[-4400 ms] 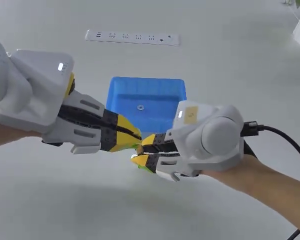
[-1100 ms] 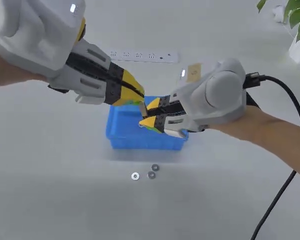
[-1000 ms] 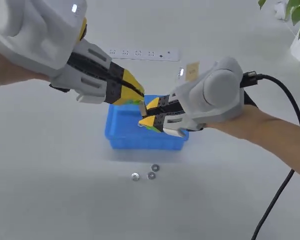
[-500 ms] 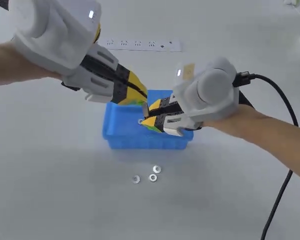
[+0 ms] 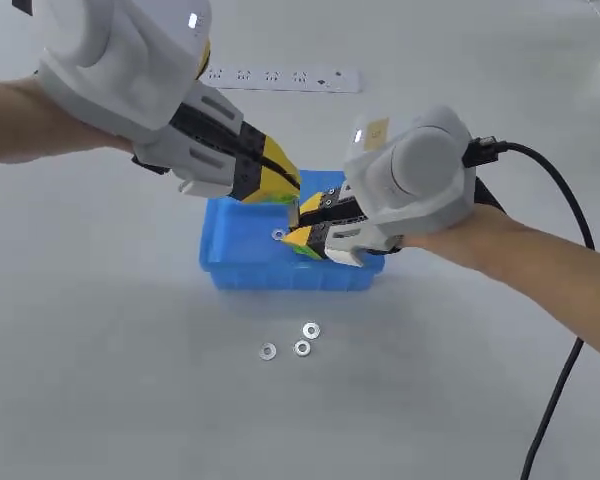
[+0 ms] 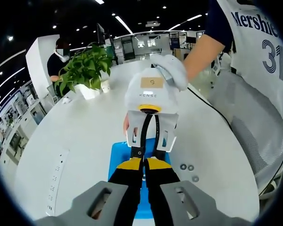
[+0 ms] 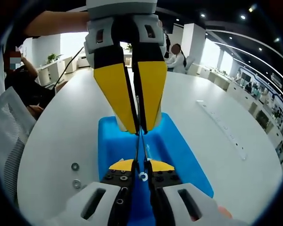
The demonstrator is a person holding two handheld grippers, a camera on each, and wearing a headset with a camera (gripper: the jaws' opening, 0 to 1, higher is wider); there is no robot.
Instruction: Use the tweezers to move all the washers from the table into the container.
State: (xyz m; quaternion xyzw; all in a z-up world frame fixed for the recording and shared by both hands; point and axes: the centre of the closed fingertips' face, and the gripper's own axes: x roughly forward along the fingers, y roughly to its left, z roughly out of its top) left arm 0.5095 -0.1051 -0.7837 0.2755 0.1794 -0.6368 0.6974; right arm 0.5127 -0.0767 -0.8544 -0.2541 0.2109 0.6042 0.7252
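Washer [image 7: 143, 176] at tweezers [image 7: 138, 123] tip, nr right claw [image 7: 140, 165], over container [image 7: 180, 151]

Four washers in all: three [image 5: 302, 348] lie close together on the tabletop [image 5: 120, 400] near the right claw [image 5: 295, 226], outside the one blue container [image 5: 280, 277]. The fourth [image 7: 143, 176] seems to sit at the tip of the single tweezers [image 7: 137, 136] between the two claws. One power strip [image 5: 280, 77] lies well beyond the left claw [image 5: 294, 190].

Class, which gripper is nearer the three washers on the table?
Right. The right gripper is over the container, at its near side by the washers; the left gripper is at its far side.
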